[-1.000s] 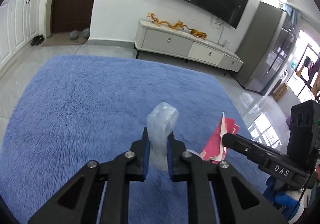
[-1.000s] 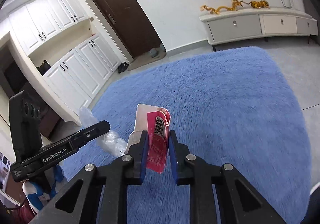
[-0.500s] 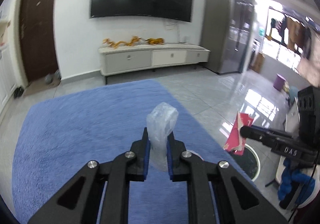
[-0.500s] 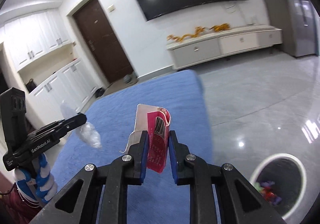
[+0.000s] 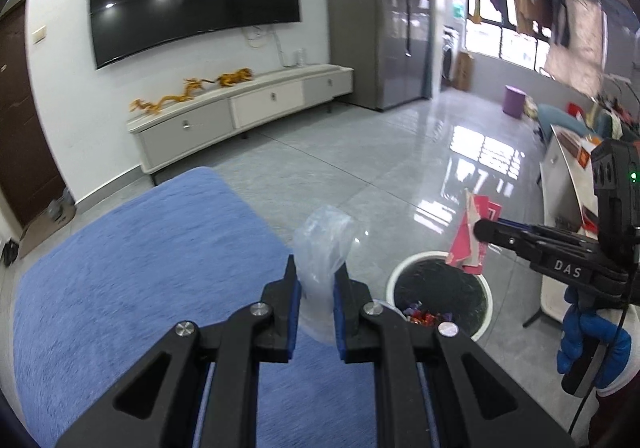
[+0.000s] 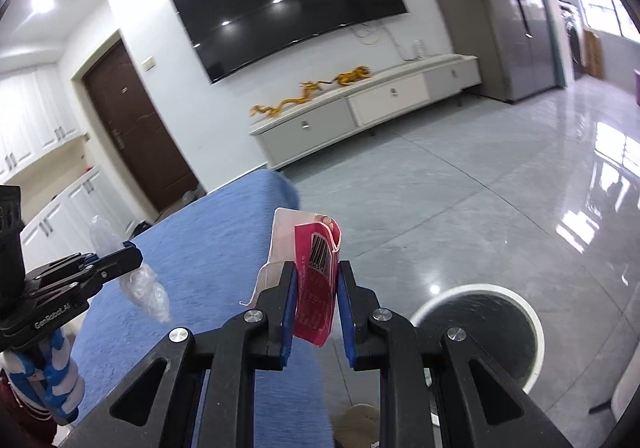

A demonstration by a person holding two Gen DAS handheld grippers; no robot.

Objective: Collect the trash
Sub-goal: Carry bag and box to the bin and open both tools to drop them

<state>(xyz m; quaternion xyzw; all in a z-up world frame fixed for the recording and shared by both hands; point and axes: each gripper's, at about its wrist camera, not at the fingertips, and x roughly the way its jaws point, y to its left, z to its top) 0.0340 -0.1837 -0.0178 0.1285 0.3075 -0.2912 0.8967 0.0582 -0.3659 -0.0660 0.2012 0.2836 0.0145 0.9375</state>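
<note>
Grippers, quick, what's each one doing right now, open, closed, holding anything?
Left gripper: shut on a crumpled clear plastic wrapper.
Right gripper: shut on a pink snack packet.

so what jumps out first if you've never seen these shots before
Each gripper clamps a piece of trash: the left gripper holds a crumpled clear plastic wrapper, the right gripper a red barcoded packet. Just beyond them on the glossy grey floor stands a white-rimmed trash bin lined in black, beside the blue rug.
</note>
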